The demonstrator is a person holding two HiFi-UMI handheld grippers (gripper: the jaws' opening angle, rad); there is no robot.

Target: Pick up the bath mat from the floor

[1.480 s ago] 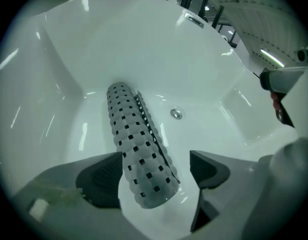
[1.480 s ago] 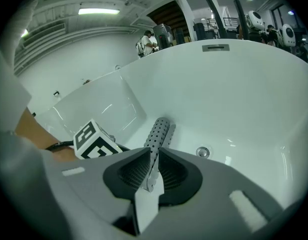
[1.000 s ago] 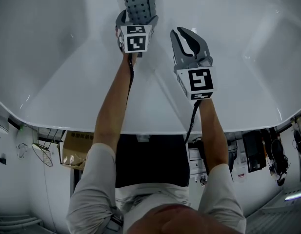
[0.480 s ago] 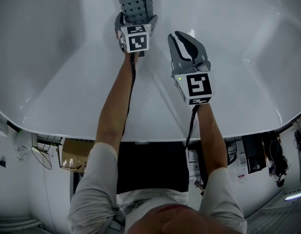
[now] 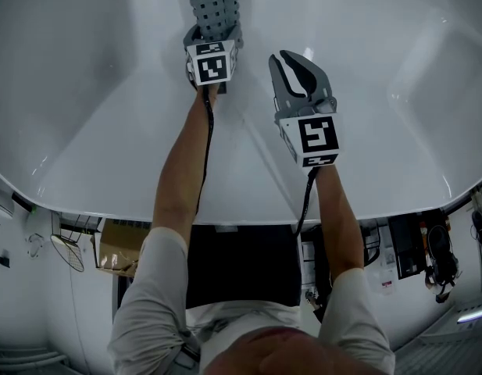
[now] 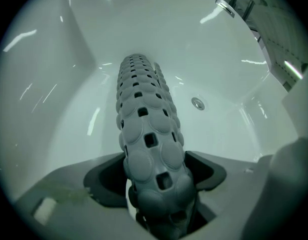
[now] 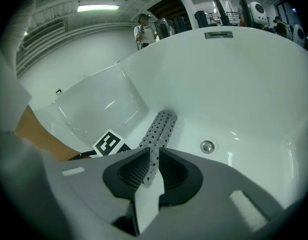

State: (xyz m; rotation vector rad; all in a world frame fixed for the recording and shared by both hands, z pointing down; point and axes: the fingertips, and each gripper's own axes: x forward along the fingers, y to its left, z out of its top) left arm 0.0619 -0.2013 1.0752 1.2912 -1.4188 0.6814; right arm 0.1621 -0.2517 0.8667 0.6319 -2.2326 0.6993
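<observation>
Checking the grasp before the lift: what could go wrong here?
1. The left gripper has just been closing its jaws on only the near end of the grey rolled perforated rubber bath mat; the roll could sag, unroll or slip.
2. The right gripper is shut and empty, so nothing holds the far end.

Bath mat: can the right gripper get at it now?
Probably yes. The bath mat lies in the tub beside the right gripper, nothing between. The left gripper, whose jaws have just been closing on it, takes only its near end. The right gripper's shut jaws must open first.
</observation>
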